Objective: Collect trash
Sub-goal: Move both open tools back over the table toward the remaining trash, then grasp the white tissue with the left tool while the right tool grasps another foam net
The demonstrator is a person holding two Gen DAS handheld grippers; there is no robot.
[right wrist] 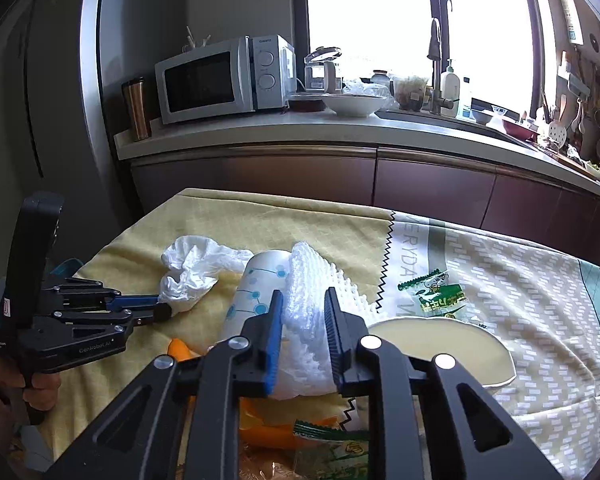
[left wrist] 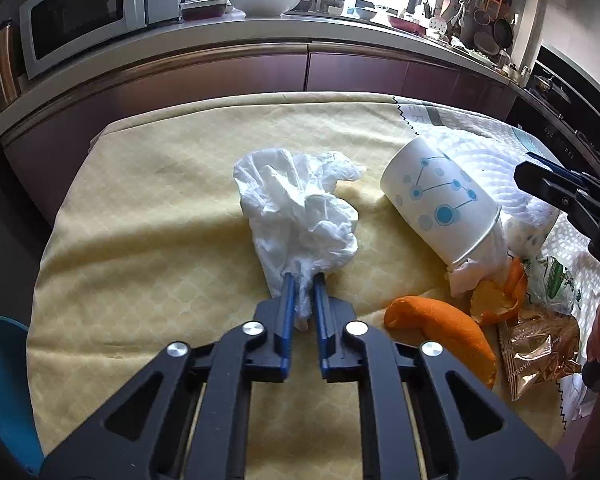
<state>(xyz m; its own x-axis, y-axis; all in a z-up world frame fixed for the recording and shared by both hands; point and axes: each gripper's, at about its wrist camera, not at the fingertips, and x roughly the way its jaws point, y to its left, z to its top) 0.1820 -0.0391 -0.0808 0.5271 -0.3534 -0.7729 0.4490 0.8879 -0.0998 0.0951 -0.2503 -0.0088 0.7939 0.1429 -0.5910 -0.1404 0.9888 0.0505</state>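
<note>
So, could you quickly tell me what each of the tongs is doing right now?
Left tongs: closed on the crumpled white plastic bag.
Right tongs: closed on the white foam fruit net.

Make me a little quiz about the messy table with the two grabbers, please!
1. True or false: the left gripper has pinched the crumpled white plastic bag.
2. What is the right gripper squeezing? A) the orange peel B) the white foam net C) a spoon
3. Is the paper cup with blue dots standing up or lying on its side?

Key:
1. True. Its fingers are closed on the bag's near end.
2. B. The foam net sits pressed between its two fingers.
3. Lying on its side on the yellow tablecloth, with tissue sticking out of its mouth.
</note>
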